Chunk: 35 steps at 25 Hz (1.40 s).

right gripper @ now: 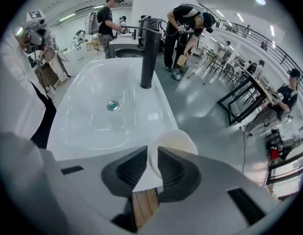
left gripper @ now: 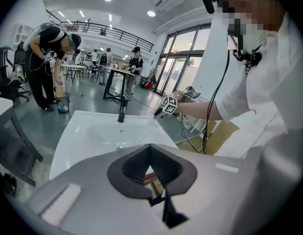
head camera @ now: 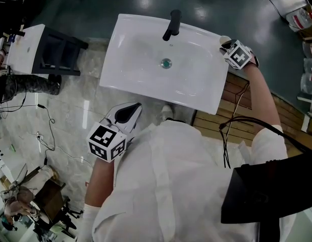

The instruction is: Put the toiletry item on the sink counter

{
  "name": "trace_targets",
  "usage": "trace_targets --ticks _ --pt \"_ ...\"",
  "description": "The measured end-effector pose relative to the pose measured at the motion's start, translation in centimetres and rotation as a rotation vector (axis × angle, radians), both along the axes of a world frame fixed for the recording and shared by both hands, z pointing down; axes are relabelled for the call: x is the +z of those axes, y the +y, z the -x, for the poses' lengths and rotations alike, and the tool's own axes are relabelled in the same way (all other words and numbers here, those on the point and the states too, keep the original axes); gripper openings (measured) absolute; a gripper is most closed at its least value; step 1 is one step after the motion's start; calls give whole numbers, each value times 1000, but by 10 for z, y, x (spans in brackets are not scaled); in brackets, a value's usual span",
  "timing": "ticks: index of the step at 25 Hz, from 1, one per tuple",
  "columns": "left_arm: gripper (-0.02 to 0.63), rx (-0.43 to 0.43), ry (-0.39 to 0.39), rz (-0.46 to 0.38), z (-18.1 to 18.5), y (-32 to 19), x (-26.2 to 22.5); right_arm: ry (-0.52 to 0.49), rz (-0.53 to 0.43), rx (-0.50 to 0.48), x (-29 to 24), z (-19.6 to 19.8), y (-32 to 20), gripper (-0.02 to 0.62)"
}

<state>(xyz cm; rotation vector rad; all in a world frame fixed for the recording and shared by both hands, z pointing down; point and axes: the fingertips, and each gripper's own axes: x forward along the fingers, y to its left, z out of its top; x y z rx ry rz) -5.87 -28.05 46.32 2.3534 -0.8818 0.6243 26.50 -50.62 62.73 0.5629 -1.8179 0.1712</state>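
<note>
A round cream-white toiletry item (right gripper: 173,143) is pinched by its edge in my right gripper (right gripper: 152,155), which is shut on it. It hangs over the back right corner of the white sink (right gripper: 92,121), close to the rim; I cannot tell whether it touches. In the head view the item (head camera: 224,40) and right gripper (head camera: 226,45) are at the sink's (head camera: 146,79) far right corner. My left gripper (head camera: 137,106) is shut with nothing in it, held just off the sink's near edge. From the left gripper (left gripper: 150,147) the basin (left gripper: 92,136) lies ahead.
A black faucet (head camera: 172,24) stands at the sink's back edge, and a drain (head camera: 166,63) sits mid-basin. A white stand with a dark frame (head camera: 30,47) is to the left. Wooden slats (head camera: 237,115) lie to the right and cables (head camera: 45,135) on the floor. People stand behind.
</note>
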Motion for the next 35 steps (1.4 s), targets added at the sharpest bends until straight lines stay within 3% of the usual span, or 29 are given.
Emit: trace_targets --ticks 2,5,9,15,18,35 --pt "6 -1 2 2 1 5 1 0 -4 3 -1 1 2 86" --pt "6 1 7 -1 4 13 -2 3 -28 9 -8 1 8 89" --pt "6 -1 14 -11 11 26 -6 -14 -128 55 -34 3 8 89" --pt "6 27 37 -22 27 52 -9 -58 -272 140 -84 22 28 80" --pt "6 54 41 -26 42 65 -10 -121 -302 155 -105 52 58 20" --pt "6 239 87 -88 98 151 -30 -524 -112 385 -98 239 318 6"
